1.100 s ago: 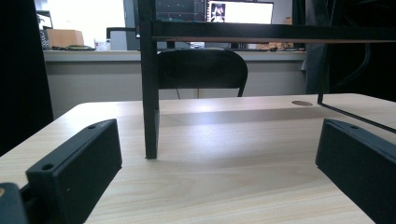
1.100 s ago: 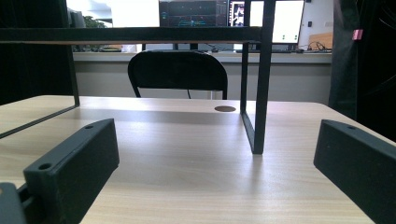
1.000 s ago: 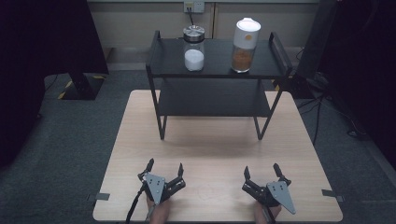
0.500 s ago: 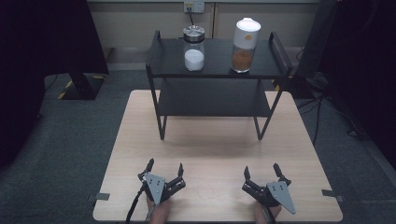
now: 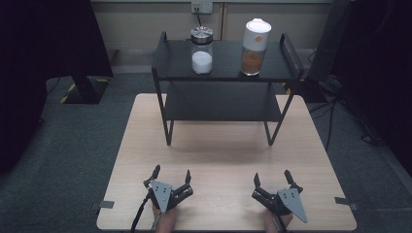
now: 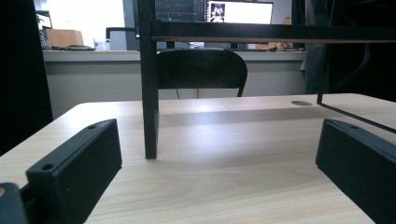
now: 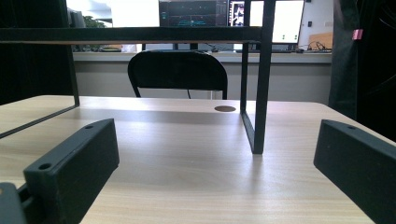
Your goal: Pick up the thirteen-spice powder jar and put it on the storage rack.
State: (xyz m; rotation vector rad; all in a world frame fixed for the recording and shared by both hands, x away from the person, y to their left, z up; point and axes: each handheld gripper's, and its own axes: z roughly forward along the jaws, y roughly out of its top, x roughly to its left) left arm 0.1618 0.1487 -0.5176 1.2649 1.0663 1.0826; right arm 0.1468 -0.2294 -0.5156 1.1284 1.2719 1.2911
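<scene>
A black two-tier metal rack [image 5: 224, 73] stands at the far side of the wooden table [image 5: 223, 150]. On its top shelf sit a glass jar of white powder with a metal lid [image 5: 201, 50] and a taller jar of brown powder with a white lid [image 5: 255, 47]. My left gripper [image 5: 171, 175] rests open near the table's front edge, left of centre. My right gripper [image 5: 272, 177] rests open at the front right. Nothing lies between either pair of jaws. The rack's front left leg [image 6: 149, 93] stands ahead of the left gripper; its front right leg [image 7: 260, 88] stands ahead of the right gripper.
The rack's lower shelf [image 5: 223, 103] is bare. A black chair [image 6: 201, 70] stands beyond the table's far edge, with a counter and monitors [image 7: 210, 13] behind it. A round cable hole [image 7: 225, 108] sits in the tabletop. Dark panels flank the table on both sides.
</scene>
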